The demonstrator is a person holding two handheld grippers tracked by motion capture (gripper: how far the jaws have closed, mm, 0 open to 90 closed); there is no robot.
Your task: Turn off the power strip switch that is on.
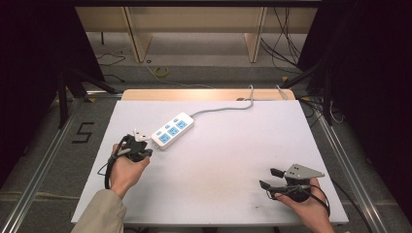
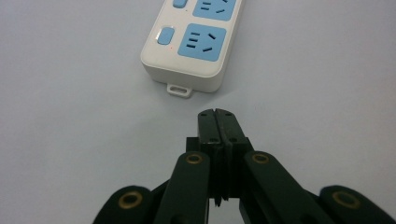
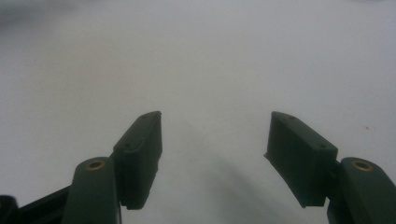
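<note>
A white power strip (image 1: 172, 130) with blue sockets lies at an angle on the white table top (image 1: 218, 165), left of centre. Its near end, with a small mounting tab, lies ahead of my left gripper (image 2: 218, 114) in the left gripper view (image 2: 187, 51). The jaws are shut flat against each other with nothing between them, a short gap from the strip. In the high view a hand holds the left gripper (image 1: 147, 153) just left of the strip's near end. My right gripper (image 1: 268, 177) rests at the front right with its jaws apart. In the right gripper view it (image 3: 212, 140) stands open over bare table.
The strip's grey cable (image 1: 223, 109) runs from its far end to the table's back edge. Beyond the table are a wooden bench frame (image 1: 141, 34) and loose cables on the floor. A metal rail (image 1: 53, 145) runs along the left side.
</note>
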